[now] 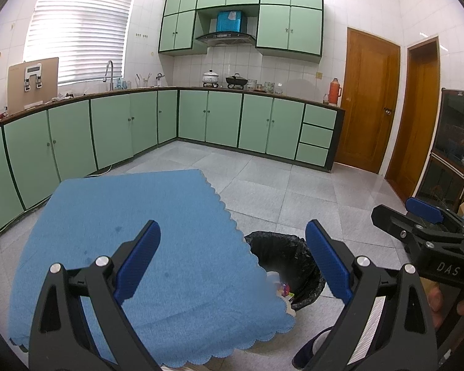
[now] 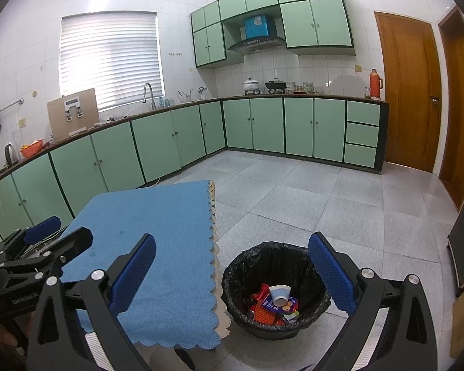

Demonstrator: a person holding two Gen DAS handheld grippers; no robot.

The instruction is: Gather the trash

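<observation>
Both grippers, left and right, are wide open and empty. The table looks bare; check the bin before stopping.

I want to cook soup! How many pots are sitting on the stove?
2. A white lidded pot sits on the left burner, and a black lidded wok-style pot on the right. Others may be hidden.
</observation>
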